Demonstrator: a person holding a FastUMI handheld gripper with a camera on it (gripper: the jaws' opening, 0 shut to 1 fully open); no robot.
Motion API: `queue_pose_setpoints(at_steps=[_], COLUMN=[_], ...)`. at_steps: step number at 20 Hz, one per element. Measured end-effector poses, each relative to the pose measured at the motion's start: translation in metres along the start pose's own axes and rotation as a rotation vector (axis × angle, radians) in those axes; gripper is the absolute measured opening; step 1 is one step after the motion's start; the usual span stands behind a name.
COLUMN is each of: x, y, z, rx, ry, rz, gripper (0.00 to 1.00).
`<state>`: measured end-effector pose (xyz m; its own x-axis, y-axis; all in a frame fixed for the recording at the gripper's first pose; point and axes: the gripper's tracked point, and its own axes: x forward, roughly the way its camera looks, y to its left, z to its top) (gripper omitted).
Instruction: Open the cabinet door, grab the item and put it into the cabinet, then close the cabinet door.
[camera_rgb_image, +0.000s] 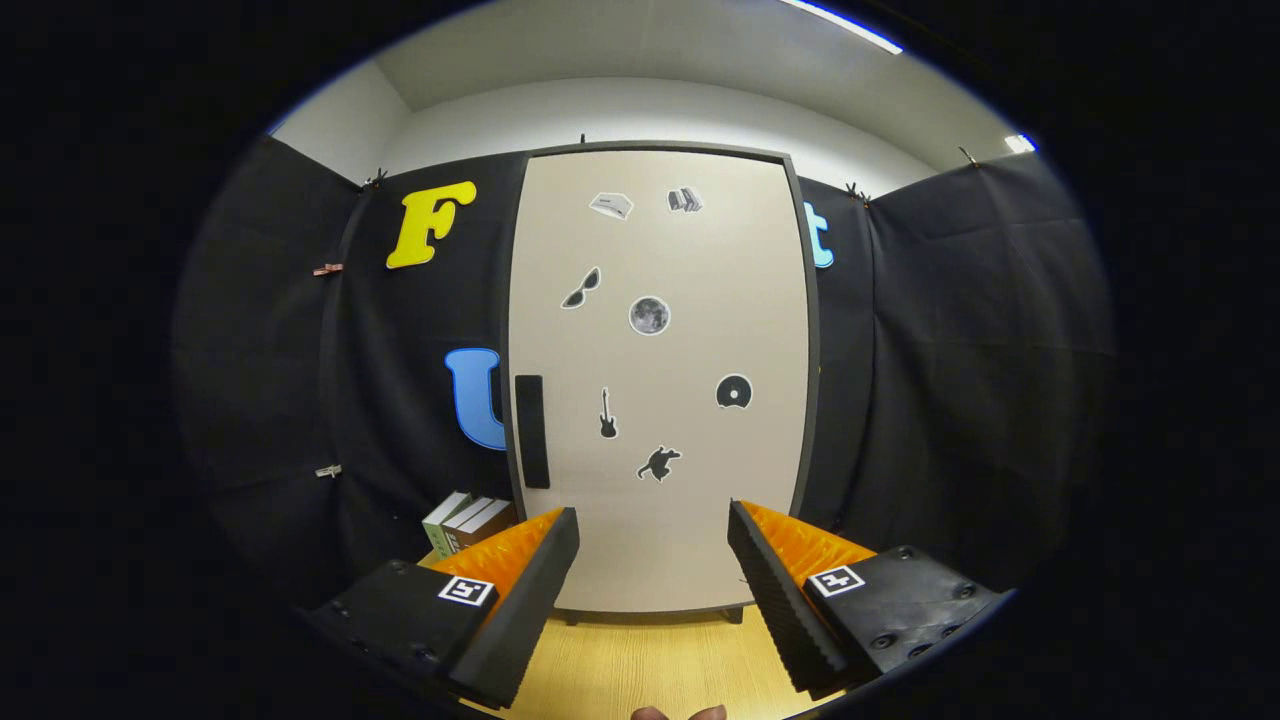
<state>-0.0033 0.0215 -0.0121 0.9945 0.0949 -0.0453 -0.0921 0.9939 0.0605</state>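
A tall cabinet (655, 380) stands straight ahead on the wooden table, its pale door shut and dotted with small stickers. A dark vertical handle (531, 431) runs along the door's left edge. My gripper (652, 530) is open, with nothing between its fingers. The fingers are wide apart and frame the lower part of the door, some way short of it. The handle lies above and just inside the left finger (520, 600). A small stack of boxes or books (466, 522) lies left of the cabinet's base, just behind the left finger.
The wooden table (640, 660) runs from under the fingers to the cabinet's feet. Black cloth walls close in on both sides and behind the cabinet. A fingertip of the person's hand (680, 713) shows at the near edge.
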Motion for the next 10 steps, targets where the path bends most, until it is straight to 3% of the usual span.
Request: queue_pose_setpoints(at_steps=[10], x=[0.0000], y=[0.0013], z=[-0.0004], rx=[-0.002], ry=[0.000], rz=[0.005], gripper=[0.98])
